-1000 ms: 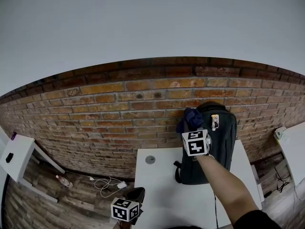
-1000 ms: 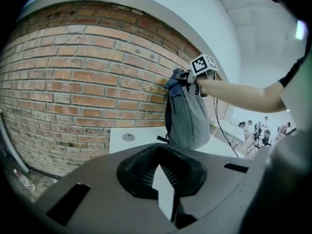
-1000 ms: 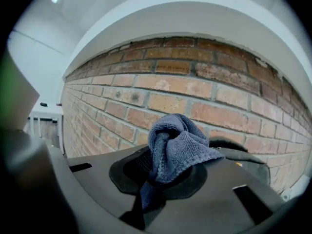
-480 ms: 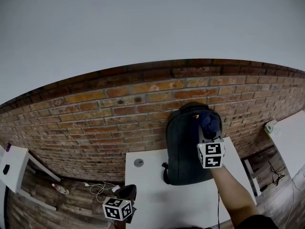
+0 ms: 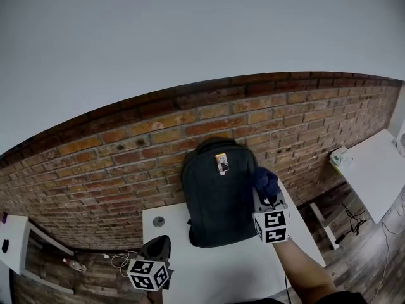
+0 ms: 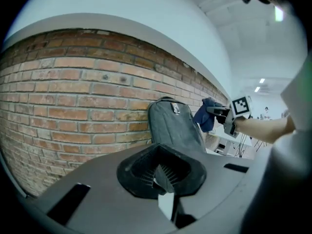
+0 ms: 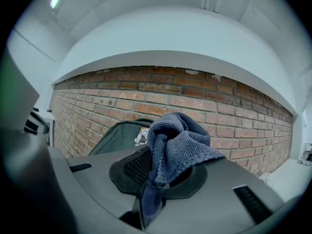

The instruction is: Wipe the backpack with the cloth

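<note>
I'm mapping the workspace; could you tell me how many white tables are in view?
3: centre table under the backpack, right table at the edge, left table cut off. More may be hidden.

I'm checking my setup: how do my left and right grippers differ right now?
The right gripper is shut on the blue cloth; the left gripper is shut on nothing. The right gripper is up beside the backpack; the left gripper is low by the table's near corner, apart from the backpack. Both are shut.

A white surface [image 5: 212,268] stands against a brick wall [image 5: 114,163], with a small grey disc [image 5: 158,221] near its back left corner and a white cable [image 5: 117,257] on the wooden floor [image 5: 60,284] beyond its left edge.
</note>
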